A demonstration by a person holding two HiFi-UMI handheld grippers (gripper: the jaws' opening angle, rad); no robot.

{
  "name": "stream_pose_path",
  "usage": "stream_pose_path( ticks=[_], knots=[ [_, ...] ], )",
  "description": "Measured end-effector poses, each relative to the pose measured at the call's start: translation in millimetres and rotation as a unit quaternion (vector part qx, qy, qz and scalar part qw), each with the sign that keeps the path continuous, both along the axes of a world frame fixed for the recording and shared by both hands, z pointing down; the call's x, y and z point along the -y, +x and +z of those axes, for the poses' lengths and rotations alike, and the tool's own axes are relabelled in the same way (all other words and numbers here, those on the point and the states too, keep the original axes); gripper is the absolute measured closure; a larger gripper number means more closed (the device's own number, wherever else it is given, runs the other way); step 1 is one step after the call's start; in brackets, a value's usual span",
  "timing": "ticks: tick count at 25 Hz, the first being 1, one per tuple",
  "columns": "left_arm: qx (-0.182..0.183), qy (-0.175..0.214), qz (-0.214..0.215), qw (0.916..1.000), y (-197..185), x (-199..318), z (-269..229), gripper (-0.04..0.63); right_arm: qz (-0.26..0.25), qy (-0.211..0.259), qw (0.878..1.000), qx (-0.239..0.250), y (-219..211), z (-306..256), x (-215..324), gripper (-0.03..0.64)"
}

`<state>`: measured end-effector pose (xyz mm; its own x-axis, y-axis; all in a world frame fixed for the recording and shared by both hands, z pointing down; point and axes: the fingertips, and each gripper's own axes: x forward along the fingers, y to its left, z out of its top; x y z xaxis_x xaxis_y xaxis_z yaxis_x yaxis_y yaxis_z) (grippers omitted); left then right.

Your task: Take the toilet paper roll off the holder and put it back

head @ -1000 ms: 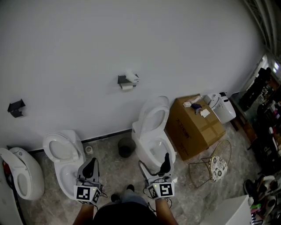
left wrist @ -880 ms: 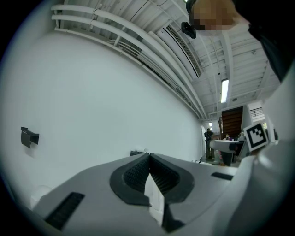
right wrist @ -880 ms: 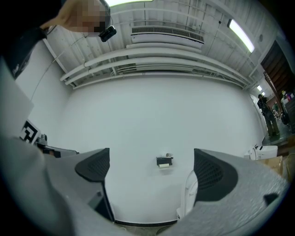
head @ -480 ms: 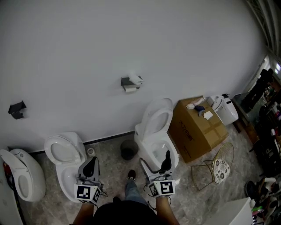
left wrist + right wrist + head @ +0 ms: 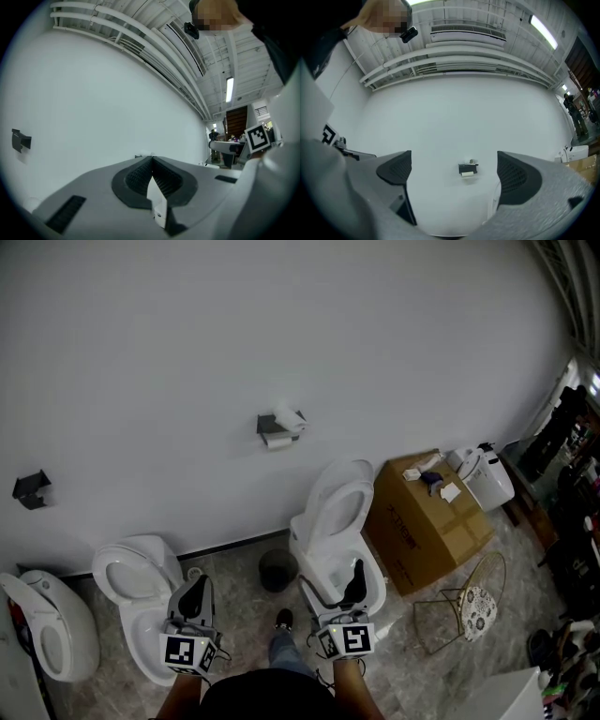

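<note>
Clearly the task is only at the approach: the toilet paper roll [image 5: 287,418] sits on its wall holder [image 5: 268,426], well apart from both grippers. The left gripper [image 5: 194,592] has its jaws pressed together on nothing. The right gripper [image 5: 354,579] is spread wide and frames the holder. By my judgement, the next move is to step in and bracket the roll.

The toilet paper roll [image 5: 289,418] on its wall holder [image 5: 268,426] is too small to show how it sits. The leftmost toilet [image 5: 42,622] is cut by the left edge, the person's forearms [image 5: 180,697] by the bottom.
</note>
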<state>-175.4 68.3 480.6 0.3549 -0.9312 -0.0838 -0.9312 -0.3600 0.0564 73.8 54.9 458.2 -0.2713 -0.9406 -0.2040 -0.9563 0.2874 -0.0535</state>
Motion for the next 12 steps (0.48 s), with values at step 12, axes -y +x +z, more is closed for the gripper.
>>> stream_pose_path(
  ticks=[12],
  knots=[
    [0.002,-0.009,-0.020,0.9998,20,106,-10,0.592,-0.002,-0.001,1.000,-0.001,26,-3,115,0.071]
  ],
)
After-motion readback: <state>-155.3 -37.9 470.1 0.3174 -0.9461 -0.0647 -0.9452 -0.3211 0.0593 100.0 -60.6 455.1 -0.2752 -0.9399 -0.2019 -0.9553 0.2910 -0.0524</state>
